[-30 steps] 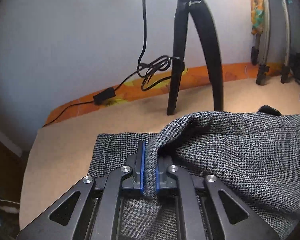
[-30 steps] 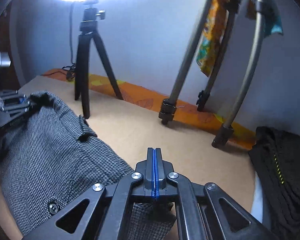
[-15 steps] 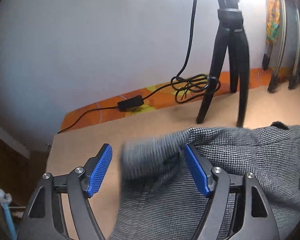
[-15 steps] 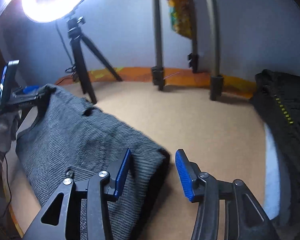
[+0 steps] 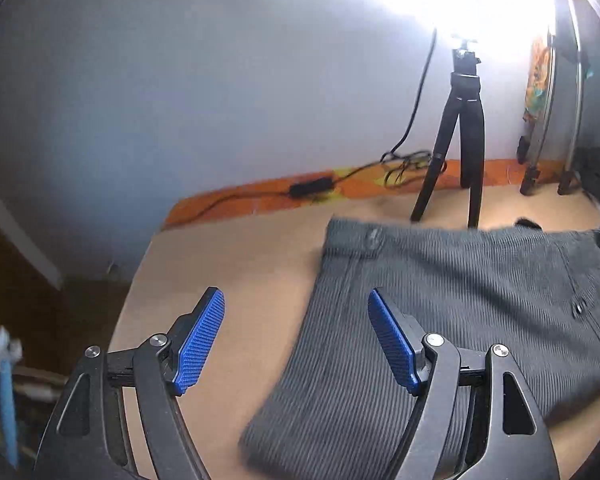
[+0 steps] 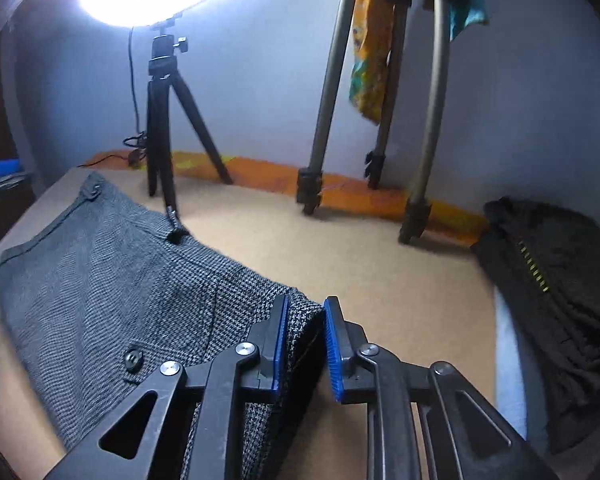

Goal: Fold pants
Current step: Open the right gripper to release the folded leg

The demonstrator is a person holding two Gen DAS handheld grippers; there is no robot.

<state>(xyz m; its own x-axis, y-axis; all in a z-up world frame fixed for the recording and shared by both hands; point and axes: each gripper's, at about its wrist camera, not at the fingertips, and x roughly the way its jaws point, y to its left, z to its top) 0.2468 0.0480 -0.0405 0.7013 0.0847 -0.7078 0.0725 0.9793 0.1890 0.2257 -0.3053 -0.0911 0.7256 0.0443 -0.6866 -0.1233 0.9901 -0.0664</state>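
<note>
Since the earlier frame the fabric ridge pinched by the left gripper (image 5: 296,344) has been dropped; its jaws have opened wide and now stand lifted above the pants (image 5: 440,312), nothing gripped. Pants: grey houndstooth weave, laid folded and mostly flat on the tan table (image 5: 236,264), waistband w/ button toward the wall, pocket button on top. Right gripper (image 6: 305,344): jaws have just been closing, now narrow, w/ the pants' corner edge between the pads; firm pinch can't be confirmed.
</note>
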